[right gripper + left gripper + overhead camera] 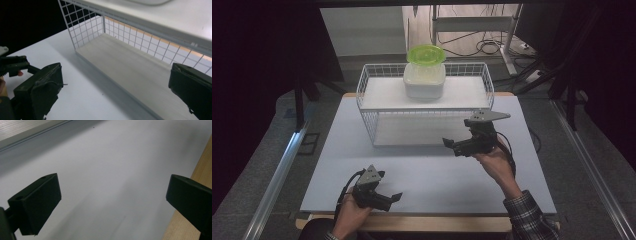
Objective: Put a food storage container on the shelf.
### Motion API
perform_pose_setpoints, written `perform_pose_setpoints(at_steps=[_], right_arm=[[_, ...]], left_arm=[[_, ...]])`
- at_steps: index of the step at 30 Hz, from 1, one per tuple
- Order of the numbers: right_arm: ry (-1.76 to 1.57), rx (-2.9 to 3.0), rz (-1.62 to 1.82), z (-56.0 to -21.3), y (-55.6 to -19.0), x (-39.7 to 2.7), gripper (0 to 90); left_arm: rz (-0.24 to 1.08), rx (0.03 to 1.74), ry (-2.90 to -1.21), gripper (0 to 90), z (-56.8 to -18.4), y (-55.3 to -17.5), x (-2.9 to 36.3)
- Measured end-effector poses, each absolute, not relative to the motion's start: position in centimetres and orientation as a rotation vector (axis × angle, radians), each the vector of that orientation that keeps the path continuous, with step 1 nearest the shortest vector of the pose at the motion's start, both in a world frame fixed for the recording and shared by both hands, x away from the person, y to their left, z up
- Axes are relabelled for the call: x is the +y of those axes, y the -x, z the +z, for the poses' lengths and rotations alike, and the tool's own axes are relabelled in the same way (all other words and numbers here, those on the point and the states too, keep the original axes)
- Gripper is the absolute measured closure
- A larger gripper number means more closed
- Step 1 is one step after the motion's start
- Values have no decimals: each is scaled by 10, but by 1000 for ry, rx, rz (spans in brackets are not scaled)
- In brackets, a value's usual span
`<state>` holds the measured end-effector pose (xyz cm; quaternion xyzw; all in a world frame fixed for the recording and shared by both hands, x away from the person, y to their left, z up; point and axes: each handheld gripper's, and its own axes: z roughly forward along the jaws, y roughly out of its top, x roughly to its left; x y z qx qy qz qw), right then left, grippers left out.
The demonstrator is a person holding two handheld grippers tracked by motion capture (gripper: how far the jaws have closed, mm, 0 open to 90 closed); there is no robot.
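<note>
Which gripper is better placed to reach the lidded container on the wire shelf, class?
Probably the right gripper: open, empty, just in front of the wire shelf holding the white container. The left gripper sits open near the table's front edge.

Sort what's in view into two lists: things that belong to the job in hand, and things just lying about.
Part of the job:
- white container with green lid, on the wire rack's top shelf
- wire rack
- right gripper, open, beside the rack
- left gripper, open

Lying about:
- cables on the floor
</note>
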<state>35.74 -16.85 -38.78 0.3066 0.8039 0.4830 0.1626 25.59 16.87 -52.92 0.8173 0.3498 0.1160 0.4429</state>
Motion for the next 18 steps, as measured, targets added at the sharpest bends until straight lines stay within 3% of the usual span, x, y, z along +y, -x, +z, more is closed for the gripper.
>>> perform_pose_setpoints(at_steps=[18], right_arm=[[-962, 2269, 1359, -439, -335, -196, 0]], left_arm=[[305, 852, -2039, 0, -529, -255, 169]])
